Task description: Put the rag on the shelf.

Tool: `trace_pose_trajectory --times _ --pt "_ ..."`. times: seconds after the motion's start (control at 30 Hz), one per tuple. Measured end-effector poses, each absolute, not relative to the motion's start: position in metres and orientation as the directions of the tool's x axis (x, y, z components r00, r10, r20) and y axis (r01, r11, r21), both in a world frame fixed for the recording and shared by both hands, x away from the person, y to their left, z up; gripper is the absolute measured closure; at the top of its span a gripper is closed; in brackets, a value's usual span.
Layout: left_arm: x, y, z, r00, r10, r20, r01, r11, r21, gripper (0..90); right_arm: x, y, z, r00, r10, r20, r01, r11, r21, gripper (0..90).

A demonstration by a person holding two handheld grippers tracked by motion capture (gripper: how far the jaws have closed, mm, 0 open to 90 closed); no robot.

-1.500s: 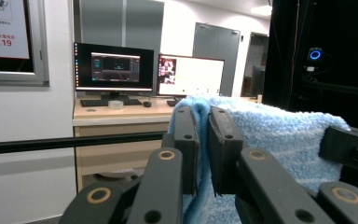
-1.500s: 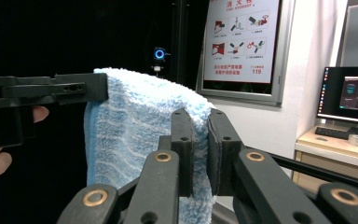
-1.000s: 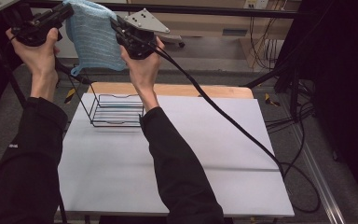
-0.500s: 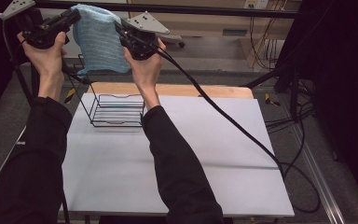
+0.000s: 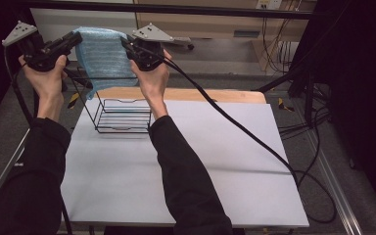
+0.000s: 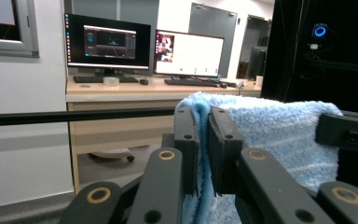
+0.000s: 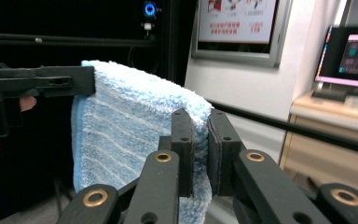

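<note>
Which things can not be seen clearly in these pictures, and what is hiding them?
- Lower edge of the blue towel: in the high view it hangs behind the wire basket; the gripper views cut it off at the bottom.
- Towel corners: covered by the jaws of the left hand-held gripper and the right hand-held gripper.
- Monitor text: too small.

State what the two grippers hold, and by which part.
A blue striped towel: the left gripper and the right gripper each clamp one top corner.
</note>
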State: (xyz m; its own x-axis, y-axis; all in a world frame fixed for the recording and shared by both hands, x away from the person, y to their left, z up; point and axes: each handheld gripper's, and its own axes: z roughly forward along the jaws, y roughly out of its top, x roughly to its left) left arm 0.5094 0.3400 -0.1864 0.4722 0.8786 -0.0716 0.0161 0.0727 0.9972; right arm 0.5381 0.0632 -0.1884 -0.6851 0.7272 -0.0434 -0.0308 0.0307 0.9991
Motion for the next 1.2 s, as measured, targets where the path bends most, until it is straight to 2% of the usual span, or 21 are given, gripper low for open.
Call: trace_pose_trajectory --times 0.4,0.93,1.2 --pt "0.496 0.352 -0.214 0.482 0.871 -0.096 0.06 0.077 0.995 82.8 0.531 0.07 -0.207 -0.72 0.692 -0.058 0.0 0.083 0.997 82.9" --pt "0.473 0.358 -0.231 0.535 0.842 -0.073 0.082 0.035 0.996 82.0 0.52 0.058 -0.225 -0.797 0.604 -0.016 0.056 0.1 0.993 81.6" --pt "0.453 0.361 -0.24 0.555 0.829 -0.072 0.121 0.004 0.993 80.7 0.511 0.055 -0.226 -0.828 0.559 -0.046 0.051 0.158 0.986 81.4"
